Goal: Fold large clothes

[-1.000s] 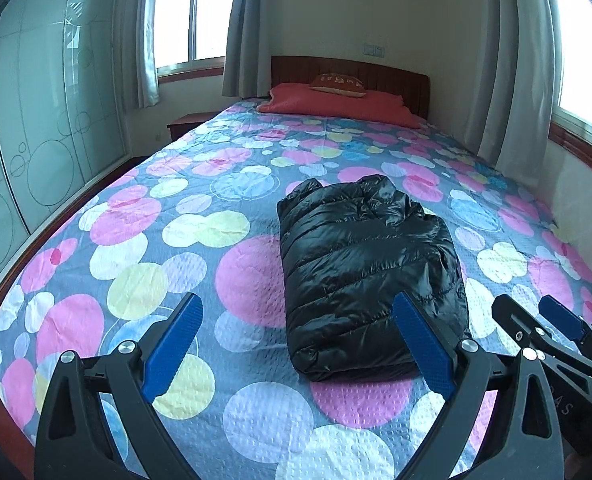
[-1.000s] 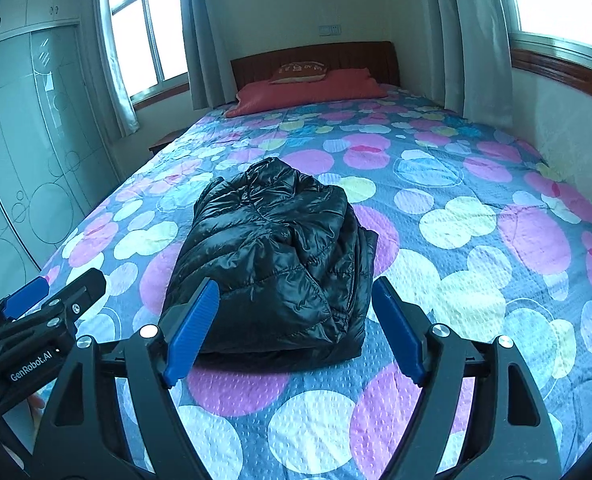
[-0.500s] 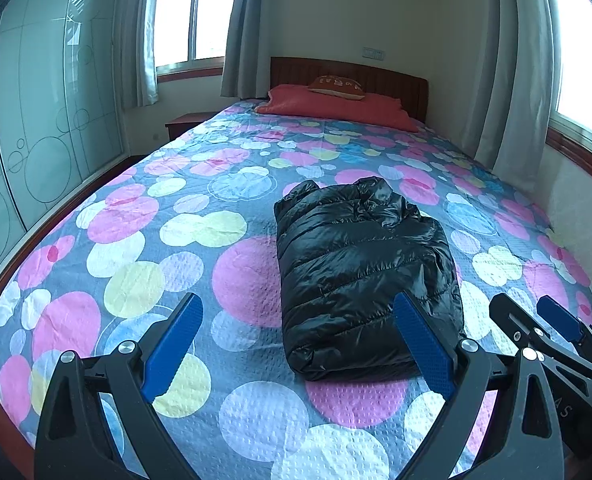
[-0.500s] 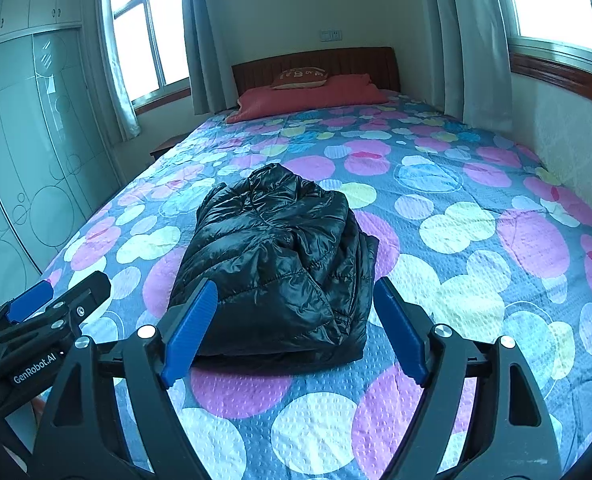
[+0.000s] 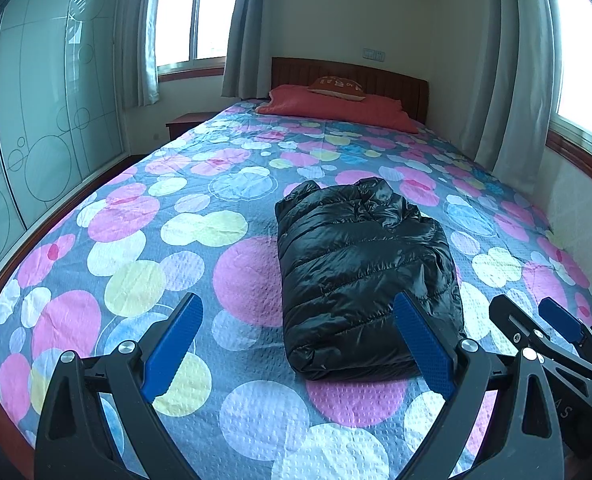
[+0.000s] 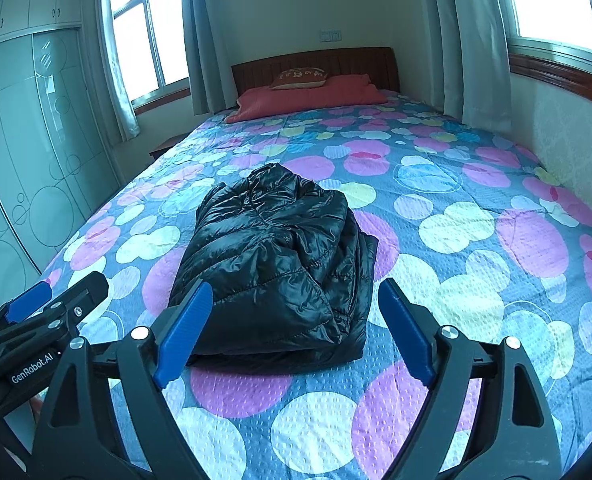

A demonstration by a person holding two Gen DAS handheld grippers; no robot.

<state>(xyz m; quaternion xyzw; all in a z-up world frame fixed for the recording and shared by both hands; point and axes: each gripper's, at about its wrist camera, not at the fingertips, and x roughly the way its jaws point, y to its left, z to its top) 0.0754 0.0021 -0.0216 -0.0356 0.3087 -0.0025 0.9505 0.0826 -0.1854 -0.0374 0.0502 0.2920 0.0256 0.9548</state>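
A black puffer jacket [image 5: 360,272] lies folded into a thick rectangle on the bed's spotted sheet [image 5: 144,248], near the foot end. My left gripper [image 5: 298,344] hovers open just short of the jacket's near left corner, with nothing held. In the right wrist view the jacket [image 6: 276,256] lies straight ahead. My right gripper [image 6: 296,332] is held before its near edge with its jaws opening, and the pads touch nothing. Each view also catches the other gripper at its edge: the right gripper [image 5: 544,328] and the left gripper [image 6: 48,308].
A red pillow [image 5: 336,106] and a small cushion lie against the wooden headboard [image 5: 352,74]. Frosted wardrobe doors [image 5: 48,120] run along the left side of the bed. A wall [image 6: 568,136] with curtained windows borders the right side. A nightstand [image 5: 184,122] stands far left.
The right gripper's blue fingers have spread slightly wider. The jacket and the left gripper look the same as before.
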